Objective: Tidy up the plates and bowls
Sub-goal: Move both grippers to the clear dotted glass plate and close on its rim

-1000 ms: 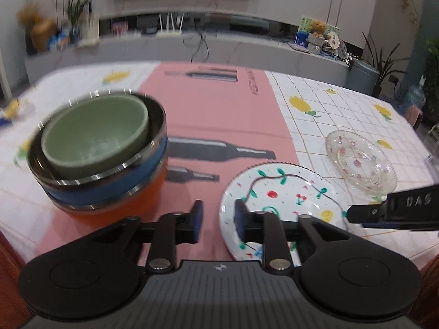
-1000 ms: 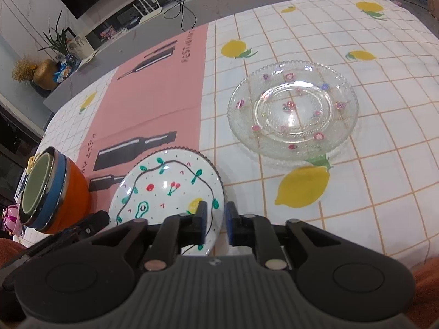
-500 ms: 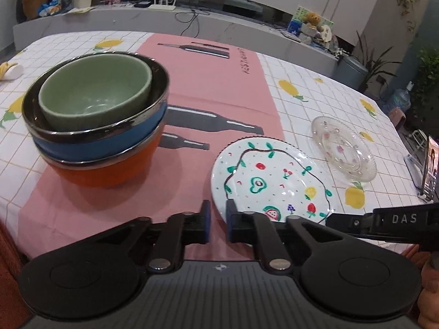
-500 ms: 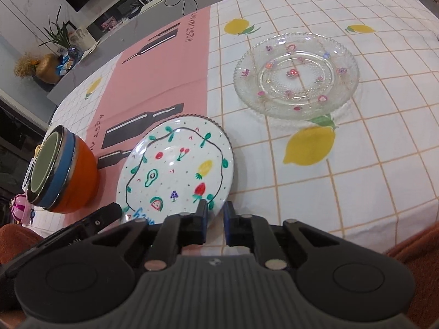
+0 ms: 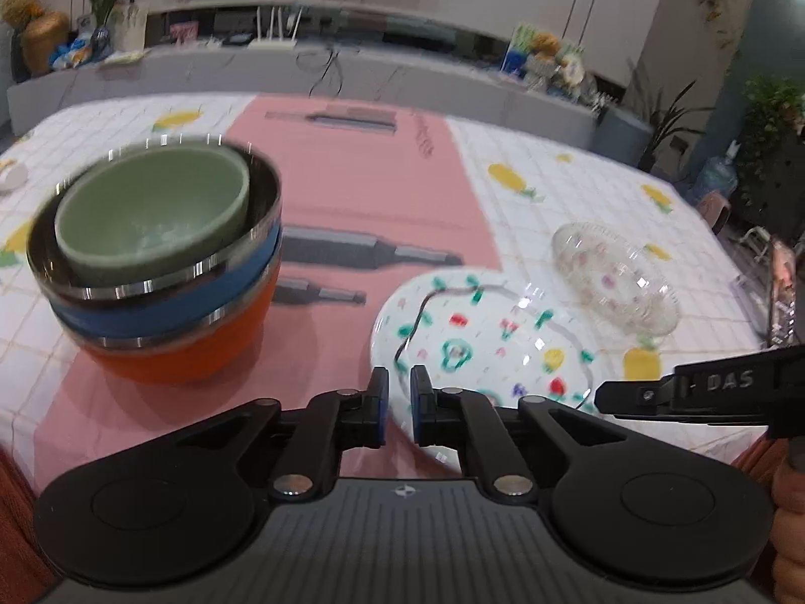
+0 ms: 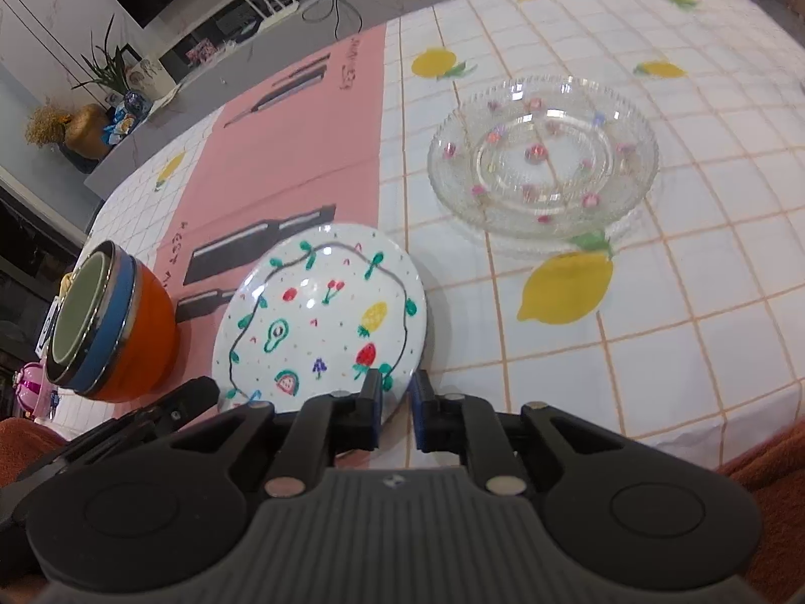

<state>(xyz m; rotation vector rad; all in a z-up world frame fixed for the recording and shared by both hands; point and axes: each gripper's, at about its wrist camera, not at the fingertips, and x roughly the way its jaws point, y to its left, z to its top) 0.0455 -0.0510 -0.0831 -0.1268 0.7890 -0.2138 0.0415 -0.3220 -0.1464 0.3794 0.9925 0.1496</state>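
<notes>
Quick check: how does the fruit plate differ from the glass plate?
The fruit plate is opaque white with drawn fruit and a dark wavy line; the glass plate is clear with small flower dots. The fruit plate lies partly on the pink strip, nearer the bowl stack; the glass plate lies farther out on the lemon-print cloth. Both are round, empty and held by neither gripper.

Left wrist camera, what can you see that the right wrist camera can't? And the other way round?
Only the left wrist view looks down into the green bowl nested in the bowl stack. Only the right wrist view shows the big lemon print in front of the glass plate. Both show the fruit-painted plate, the bowl stack, the glass plate and the pink runner.
</notes>
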